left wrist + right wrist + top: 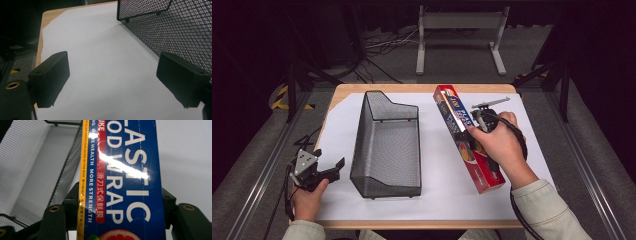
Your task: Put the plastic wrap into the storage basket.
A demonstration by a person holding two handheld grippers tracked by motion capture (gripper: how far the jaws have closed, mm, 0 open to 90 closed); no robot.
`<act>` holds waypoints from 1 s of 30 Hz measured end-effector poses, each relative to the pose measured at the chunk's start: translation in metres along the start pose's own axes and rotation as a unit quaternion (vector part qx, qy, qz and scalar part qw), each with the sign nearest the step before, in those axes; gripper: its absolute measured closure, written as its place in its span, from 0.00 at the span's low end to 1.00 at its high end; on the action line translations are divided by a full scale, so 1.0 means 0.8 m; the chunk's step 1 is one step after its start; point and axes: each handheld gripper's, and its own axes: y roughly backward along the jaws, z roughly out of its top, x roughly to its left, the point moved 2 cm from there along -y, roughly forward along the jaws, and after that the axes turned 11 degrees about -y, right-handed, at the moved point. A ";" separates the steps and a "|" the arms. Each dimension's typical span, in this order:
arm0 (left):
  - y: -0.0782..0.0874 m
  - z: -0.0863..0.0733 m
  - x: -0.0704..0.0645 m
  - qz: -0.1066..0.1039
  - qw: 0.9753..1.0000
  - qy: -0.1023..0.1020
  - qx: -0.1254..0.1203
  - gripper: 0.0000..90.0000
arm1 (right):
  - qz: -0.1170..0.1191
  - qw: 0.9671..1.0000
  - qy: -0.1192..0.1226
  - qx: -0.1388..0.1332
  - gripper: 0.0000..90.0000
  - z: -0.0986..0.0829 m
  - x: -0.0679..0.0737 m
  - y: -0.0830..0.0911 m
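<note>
A long red and blue plastic wrap box (454,109) lies aslant on the white sheet, right of the black wire mesh basket (362,135). My right gripper (468,134) is shut across the middle of the box, with a hand covering it. In the right gripper view the plastic wrap box (125,182) sits between the two jaws of my right gripper (120,200), and the basket (32,170) is at the left. My left gripper (329,157) rests open at the table's near left, just left of the basket. Nothing lies between the jaws of my left gripper (116,75); the basket's mesh wall (180,30) is beside the right jaw.
A white sheet (437,192) covers most of the wooden table (412,88). The basket holds nothing. Beyond the table, a grey metal stand (459,22) and cables lie on the floor. Dark tripod legs stand at both far corners.
</note>
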 end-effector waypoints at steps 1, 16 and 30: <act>0.000 0.000 0.000 0.000 1.000 0.000 0.000 0.14 | 0.002 1.000 0.004 0.000 0.44 0.000 0.005 0.000; -0.003 0.000 0.000 -0.002 1.000 -0.007 0.006 0.14 | 0.042 0.998 0.050 0.014 0.44 0.001 0.081 -0.006; -0.002 -0.002 0.002 0.000 1.000 -0.005 0.005 0.14 | 0.062 0.994 0.088 0.035 0.44 -0.008 0.142 -0.029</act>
